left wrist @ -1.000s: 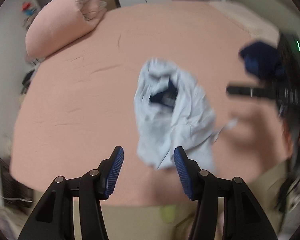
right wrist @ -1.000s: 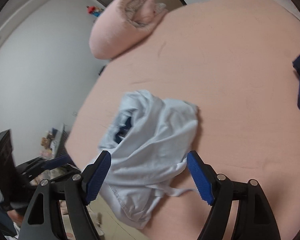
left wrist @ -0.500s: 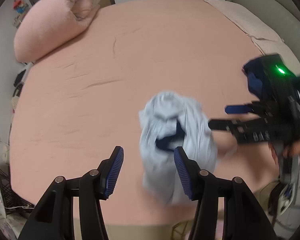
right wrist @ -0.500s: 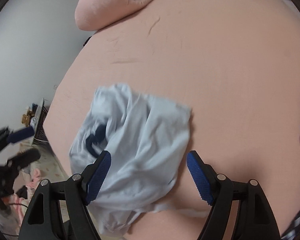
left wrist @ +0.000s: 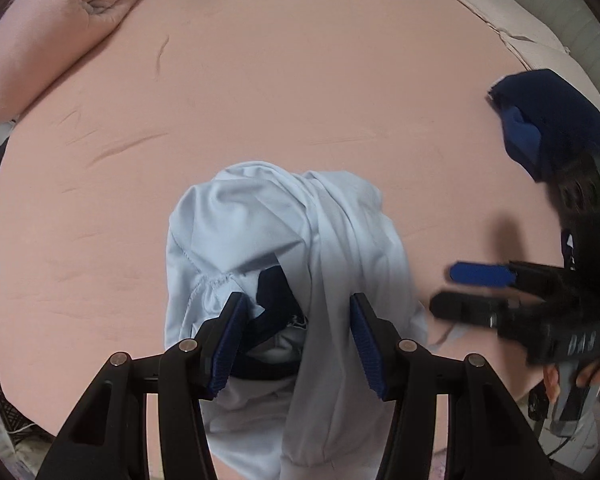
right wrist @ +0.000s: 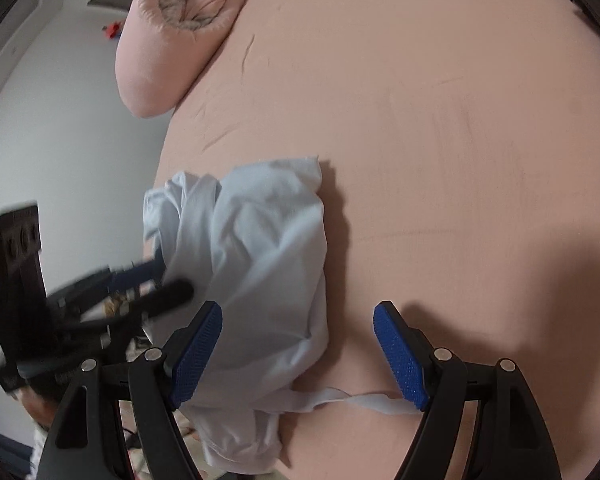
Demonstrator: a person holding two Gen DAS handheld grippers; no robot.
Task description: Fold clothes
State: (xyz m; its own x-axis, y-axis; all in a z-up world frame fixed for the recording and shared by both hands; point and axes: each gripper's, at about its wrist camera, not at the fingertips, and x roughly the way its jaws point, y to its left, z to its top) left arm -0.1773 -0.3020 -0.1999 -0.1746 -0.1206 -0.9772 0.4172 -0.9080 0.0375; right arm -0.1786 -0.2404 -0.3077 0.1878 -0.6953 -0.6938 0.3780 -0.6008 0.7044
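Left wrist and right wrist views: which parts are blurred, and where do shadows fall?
Left wrist view: the right gripper is motion-blurred, its shadow on the pink bed. Right wrist view: the left gripper is blurred; the light blue garment is sharp and shadows the sheet.

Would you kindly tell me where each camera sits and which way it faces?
Left wrist: on the left gripper, open, looking down over the pale garment on the bed; the right gripper shows at right.
Right wrist: on the right gripper, open, facing the garment's right edge; the left gripper shows at left.
Shared: garment, bed, pink roll.
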